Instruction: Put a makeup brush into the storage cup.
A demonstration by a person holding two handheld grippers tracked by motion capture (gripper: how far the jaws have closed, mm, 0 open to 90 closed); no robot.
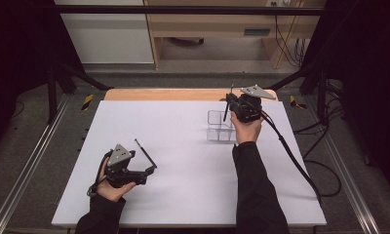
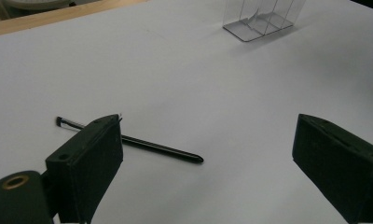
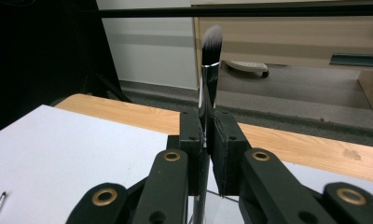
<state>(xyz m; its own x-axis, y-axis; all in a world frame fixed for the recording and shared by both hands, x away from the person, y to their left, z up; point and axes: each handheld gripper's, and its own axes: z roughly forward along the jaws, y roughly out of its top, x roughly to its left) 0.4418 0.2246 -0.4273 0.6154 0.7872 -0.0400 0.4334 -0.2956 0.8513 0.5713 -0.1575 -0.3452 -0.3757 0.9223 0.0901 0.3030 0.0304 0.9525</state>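
Your left gripper [image 1: 146, 171] rests on the white counter [image 1: 183, 161], jaws spread wide, beside a thin black brush [image 2: 133, 141] not yet picked up. Your right gripper [image 1: 230, 105] clamps a black white-tipped makeup brush [image 3: 210, 70] upright over the clear plastic organiser [image 1: 218, 126]; lowering it in remains.

Even overhead lighting; dark margins.
The white table [image 1: 183, 146] is brightly, evenly lit with faint soft shadows; the high view's side edges fall to black. Near jaws in both gripper views look soft and slightly blurred.
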